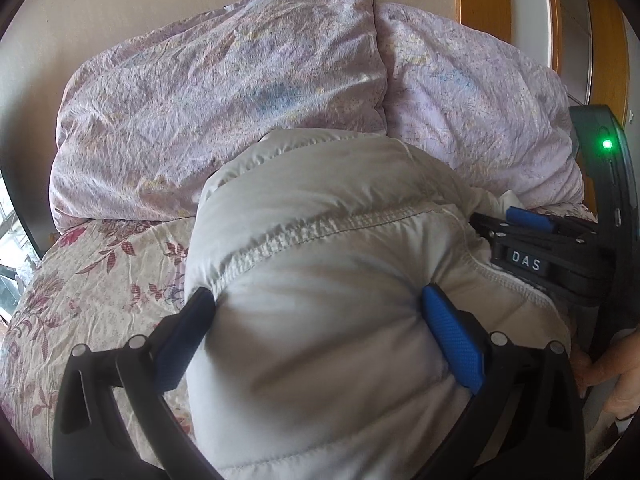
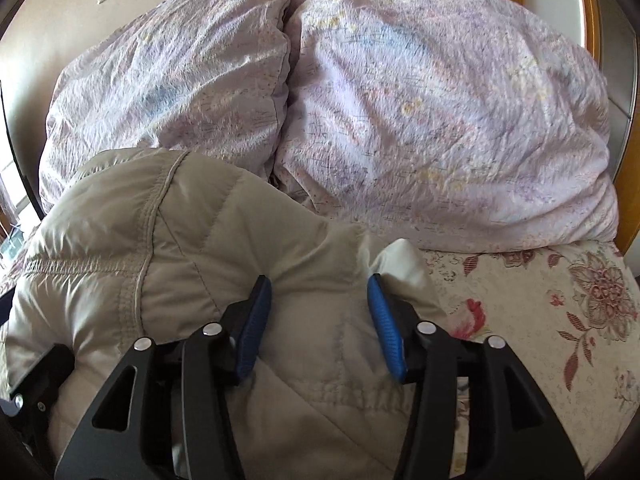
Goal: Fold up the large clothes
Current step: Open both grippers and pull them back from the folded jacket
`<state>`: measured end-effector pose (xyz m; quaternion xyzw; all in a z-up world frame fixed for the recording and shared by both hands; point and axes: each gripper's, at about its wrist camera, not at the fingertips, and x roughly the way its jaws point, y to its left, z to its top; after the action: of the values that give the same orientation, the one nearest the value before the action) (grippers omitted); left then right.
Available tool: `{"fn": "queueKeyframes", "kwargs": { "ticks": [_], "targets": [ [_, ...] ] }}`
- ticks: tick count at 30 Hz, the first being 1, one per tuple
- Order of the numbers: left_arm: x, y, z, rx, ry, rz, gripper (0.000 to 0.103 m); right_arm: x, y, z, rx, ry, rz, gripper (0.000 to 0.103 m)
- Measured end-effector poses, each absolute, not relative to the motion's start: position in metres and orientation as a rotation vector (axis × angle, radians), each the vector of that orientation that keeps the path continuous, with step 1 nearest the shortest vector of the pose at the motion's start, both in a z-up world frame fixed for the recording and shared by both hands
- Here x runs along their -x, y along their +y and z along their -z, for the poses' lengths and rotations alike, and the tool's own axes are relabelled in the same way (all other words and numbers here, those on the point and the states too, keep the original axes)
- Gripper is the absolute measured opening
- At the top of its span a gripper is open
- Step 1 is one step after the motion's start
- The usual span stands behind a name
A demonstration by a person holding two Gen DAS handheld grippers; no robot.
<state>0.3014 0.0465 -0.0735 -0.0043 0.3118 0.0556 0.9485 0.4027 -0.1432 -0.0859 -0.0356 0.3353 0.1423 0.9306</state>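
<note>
On the floral bedsheet [image 2: 560, 292], in front of two lilac pillows [image 1: 224, 92], lies a folded, puffy beige down jacket [image 1: 320, 272]. The left gripper [image 1: 316, 320] straddles its thick bundle, blue pads pressed into both sides, clamped on the padding. The right gripper [image 2: 320, 304] sits at the jacket's right end, jaws apart with fabric bulging between them, not squeezing
</note>
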Motion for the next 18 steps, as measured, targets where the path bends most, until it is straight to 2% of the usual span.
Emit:
{"fn": "queueKeyframes", "kwargs": {
  "ticks": [2,11,18],
  "targets": [
    [-0.290,0.048,0.069,0.037,0.641,-0.110,0.101,-0.381,-0.151,0.077,0.079,0.672,-0.272,0.089],
    [-0.220,0.045,0.058,0.082,0.665,-0.116,0.101,-0.279,-0.180,0.053,0.059,0.684,-0.323,0.100],
    [-0.168,0.041,0.060,0.074,0.704,-0.139,0.101,-0.233,-0.192,0.055,0.056,0.768,-0.318,0.102]
  ]
}}
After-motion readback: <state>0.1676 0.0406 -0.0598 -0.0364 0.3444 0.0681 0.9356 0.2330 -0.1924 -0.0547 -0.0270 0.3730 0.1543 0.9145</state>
